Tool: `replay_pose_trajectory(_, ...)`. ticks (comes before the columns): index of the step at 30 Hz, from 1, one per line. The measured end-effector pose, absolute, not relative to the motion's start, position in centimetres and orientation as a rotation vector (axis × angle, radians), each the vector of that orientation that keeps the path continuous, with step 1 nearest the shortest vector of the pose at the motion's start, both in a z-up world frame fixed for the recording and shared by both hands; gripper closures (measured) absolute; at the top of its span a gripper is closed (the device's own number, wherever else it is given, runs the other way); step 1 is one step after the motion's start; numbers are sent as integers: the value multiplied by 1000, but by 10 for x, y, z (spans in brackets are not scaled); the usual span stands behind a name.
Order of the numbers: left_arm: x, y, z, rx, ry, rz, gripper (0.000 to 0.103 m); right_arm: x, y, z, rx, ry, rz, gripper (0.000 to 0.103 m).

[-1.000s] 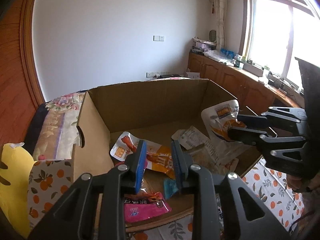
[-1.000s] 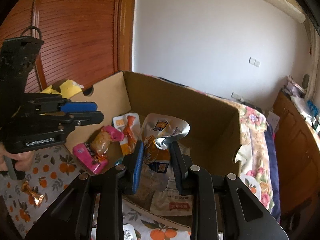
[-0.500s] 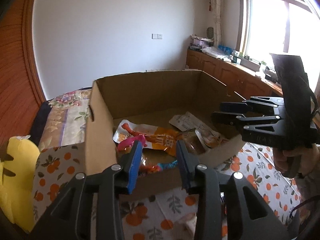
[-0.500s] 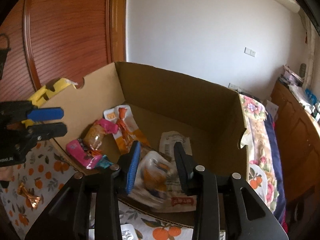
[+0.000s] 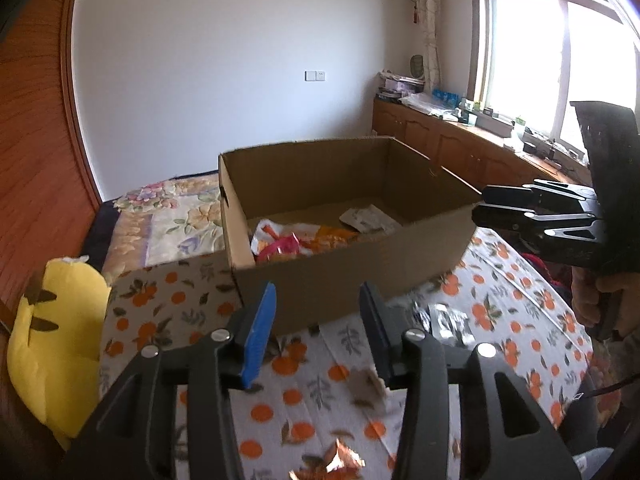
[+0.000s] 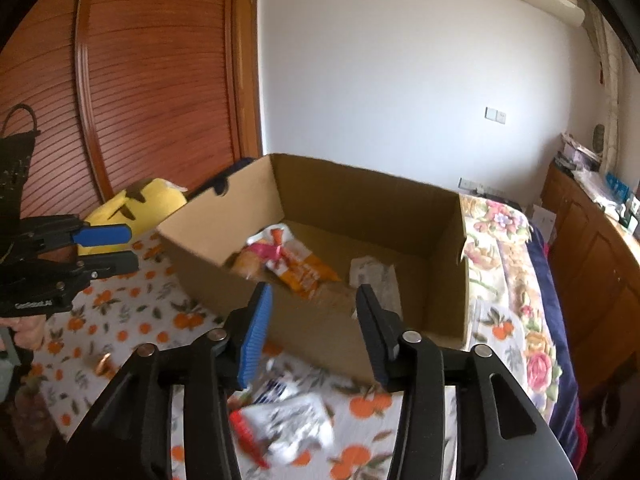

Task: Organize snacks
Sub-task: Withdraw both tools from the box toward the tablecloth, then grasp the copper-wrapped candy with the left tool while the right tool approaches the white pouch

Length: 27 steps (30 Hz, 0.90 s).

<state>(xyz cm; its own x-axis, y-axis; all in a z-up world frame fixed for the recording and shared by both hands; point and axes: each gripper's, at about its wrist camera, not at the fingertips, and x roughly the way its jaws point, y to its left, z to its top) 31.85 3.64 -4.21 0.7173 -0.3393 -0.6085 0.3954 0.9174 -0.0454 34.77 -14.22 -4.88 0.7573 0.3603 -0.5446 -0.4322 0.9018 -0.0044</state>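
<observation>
An open cardboard box point(image 5: 352, 280) stands on the orange-print cloth and holds several snack packets point(image 5: 296, 240); it also shows in the right wrist view point(image 6: 224, 240) with the packets point(image 6: 296, 268) inside. My left gripper point(image 5: 318, 332) is open and empty, in front of the box's near wall. My right gripper point(image 6: 312, 332) is open and empty, near the box's front edge; it shows at the right of the left wrist view point(image 5: 484, 206). Loose packets lie on the cloth: a silver one point(image 5: 450, 322), a brown one point(image 5: 366, 388), a white and red one point(image 6: 284, 424).
A yellow plush toy point(image 5: 56, 340) lies left of the box. A floral bedspread point(image 6: 512, 264) lies behind it. A wooden sliding door point(image 6: 140, 80) stands at left, a wooden cabinet point(image 5: 460, 148) under the window at right. A gold wrapped candy point(image 5: 340, 460) lies near me.
Both grippers have pulled back and up out of the box. The right gripper let go of the white and orange packet, which now lies in the box. Both jaws stand wider.
</observation>
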Motion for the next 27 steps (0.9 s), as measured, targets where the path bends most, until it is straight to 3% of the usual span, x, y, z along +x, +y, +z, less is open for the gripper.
replay_pose_trajectory(7, 290, 45, -70, 103, 717, -416, 56, 316, -142, -74, -106, 605, 420, 34)
replay_pose_trajectory(16, 267, 51, -117, 155, 813, -410, 56, 305, -144, -122, -57, 683, 403, 31)
replay_pose_trajectory(27, 265, 51, -137, 160, 865, -428, 56, 306, -143, -158, -30, 761, 417, 31)
